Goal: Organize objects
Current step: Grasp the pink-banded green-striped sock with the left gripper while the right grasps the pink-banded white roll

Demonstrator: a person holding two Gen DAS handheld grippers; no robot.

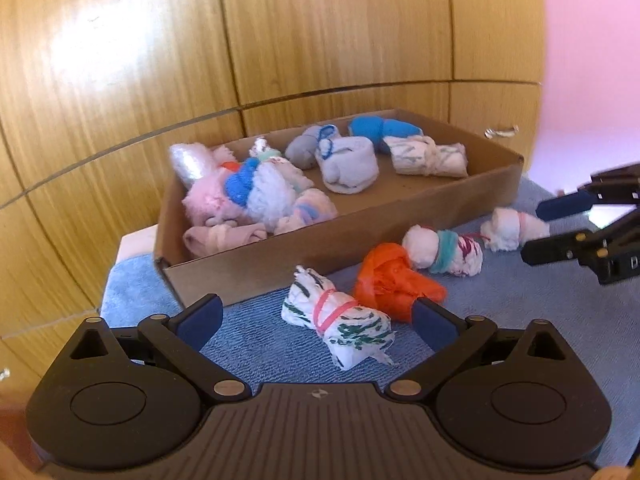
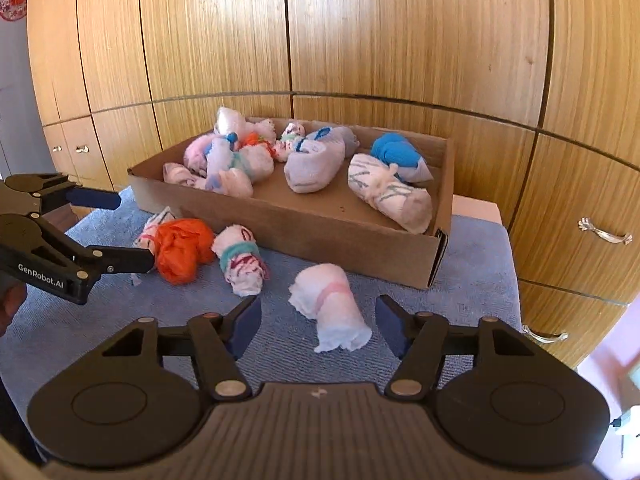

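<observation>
Orange bundle; white roll with green streaks (pink band). Brown cardboard box on a blue towel.

Box sits on towel, back against cupboard doors. Many sock rolls lie inside box. Four more rolls lie on towel in front of box, in a row. Nearest my left fingers: striped roll. Next along box front: crumpled roll, then banded roll. Last roll lies between my right fingers, apart from box.
</observation>
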